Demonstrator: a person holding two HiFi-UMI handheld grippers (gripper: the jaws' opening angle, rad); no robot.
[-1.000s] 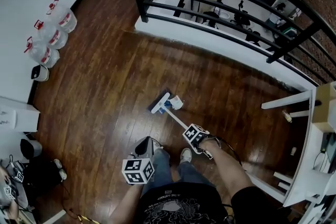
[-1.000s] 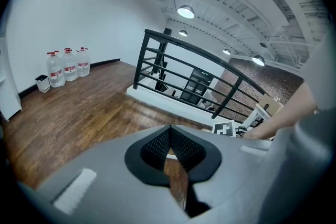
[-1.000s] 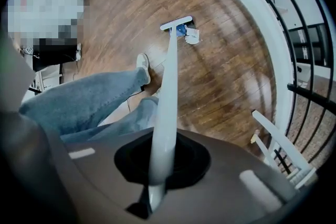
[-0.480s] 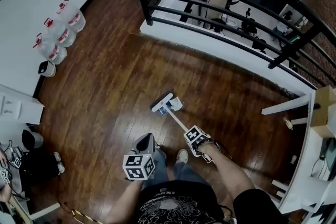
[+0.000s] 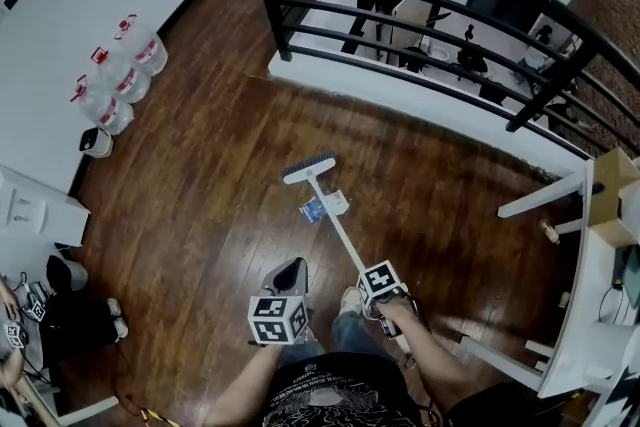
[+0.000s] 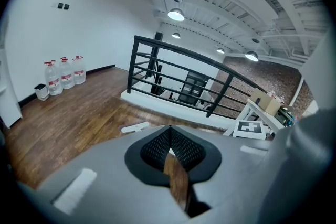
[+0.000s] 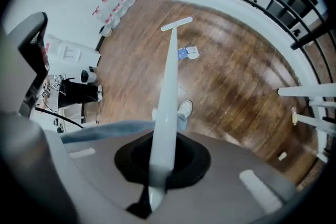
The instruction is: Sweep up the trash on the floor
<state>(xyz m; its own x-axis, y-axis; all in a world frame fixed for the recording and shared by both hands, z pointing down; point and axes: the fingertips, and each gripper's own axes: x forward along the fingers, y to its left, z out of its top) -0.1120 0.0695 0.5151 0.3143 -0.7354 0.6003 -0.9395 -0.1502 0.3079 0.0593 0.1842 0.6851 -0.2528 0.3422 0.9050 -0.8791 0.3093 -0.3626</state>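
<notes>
A broom with a white handle [image 5: 338,227] reaches across the dark wood floor, and its head [image 5: 308,167] lies just beyond the trash. The trash [image 5: 323,207] is a small heap of blue and white scraps, close beside the handle. My right gripper [image 5: 381,283] is shut on the handle's lower part. In the right gripper view the handle [image 7: 167,97] runs out from the right gripper [image 7: 160,160] to the broom head [image 7: 177,23], with the trash [image 7: 188,52] to its right. My left gripper [image 5: 287,277] hovers near my legs, and the left gripper [image 6: 169,131] is shut with nothing in it.
Several water jugs [image 5: 120,80] stand by the left wall. A black railing [image 5: 420,25] on a white curb bounds the far side. A white table frame [image 5: 545,197] stands at the right and a white cabinet [image 5: 30,205] at the left. My shoe [image 5: 350,298] is below the handle.
The broom head has moved from right beside the trash to the floor beyond it, away from me. The right gripper went forward with the handle. The left gripper stayed about where it was.
</notes>
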